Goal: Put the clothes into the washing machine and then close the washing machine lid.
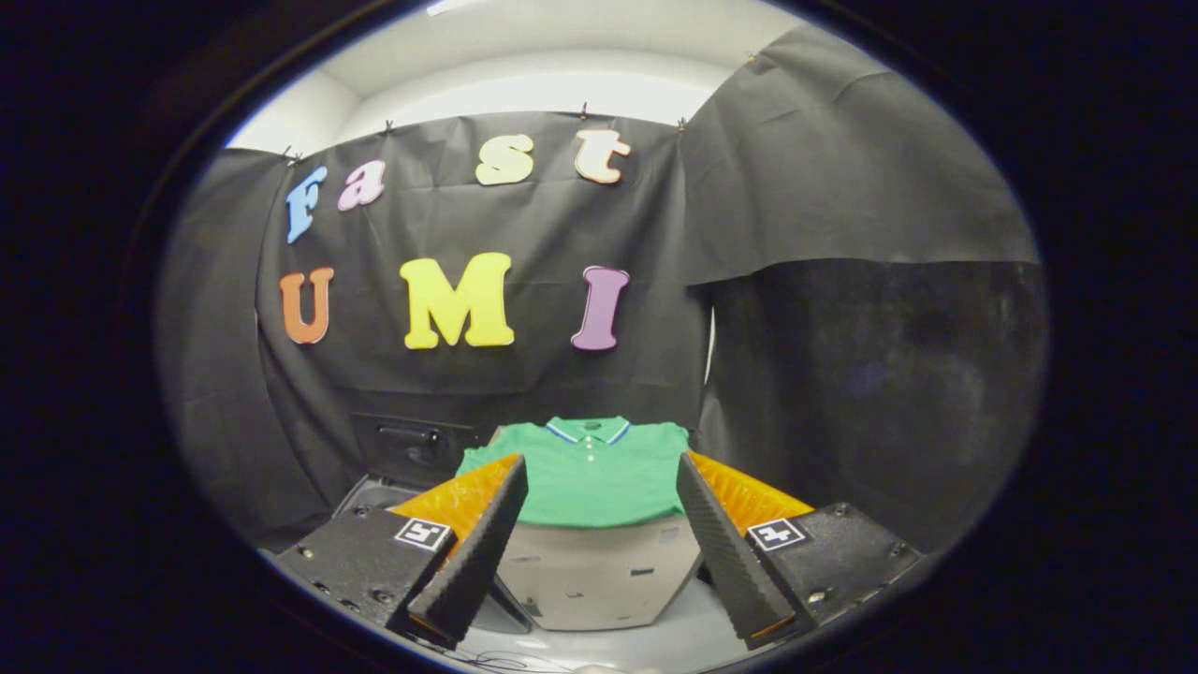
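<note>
Claw (599, 552) spread, holding nothing. Green shirt (588, 473) lies folded on a pale box (599, 576) at 12 o'clock, just ahead. Possibly the washing machine (412, 449) at 10 o'clock. Nothing loaded yet.

text: none readable | claw (599, 487) fingers: square black-and-white marker tags (423, 534), no words

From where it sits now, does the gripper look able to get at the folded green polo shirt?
Probably yes. The gripper is open, its fingers spread apart, and the folded green polo shirt lies beyond them on top of a pale box, squarely in line with the gap. Nothing stands between them.
</note>
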Demonstrator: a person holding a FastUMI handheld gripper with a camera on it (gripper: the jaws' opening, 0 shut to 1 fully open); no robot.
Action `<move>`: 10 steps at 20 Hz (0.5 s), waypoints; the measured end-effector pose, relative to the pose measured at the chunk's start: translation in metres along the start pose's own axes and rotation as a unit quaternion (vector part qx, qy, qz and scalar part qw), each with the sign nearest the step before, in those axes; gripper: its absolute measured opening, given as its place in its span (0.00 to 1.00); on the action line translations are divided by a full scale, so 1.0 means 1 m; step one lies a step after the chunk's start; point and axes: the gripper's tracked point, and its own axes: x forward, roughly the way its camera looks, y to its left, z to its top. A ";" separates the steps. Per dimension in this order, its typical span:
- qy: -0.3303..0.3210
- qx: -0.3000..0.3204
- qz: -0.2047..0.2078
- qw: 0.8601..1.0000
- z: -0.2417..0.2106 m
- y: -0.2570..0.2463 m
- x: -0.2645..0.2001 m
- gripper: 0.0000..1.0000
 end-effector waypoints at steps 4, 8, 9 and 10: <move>0.017 -0.002 -0.006 1.000 0.025 -0.007 0.073 1.00; 0.054 -0.005 0.008 0.998 0.029 0.001 0.145 1.00; 0.068 -0.007 0.011 0.998 0.025 0.004 0.162 1.00; 0.085 -0.012 0.015 0.996 0.018 0.008 0.179 1.00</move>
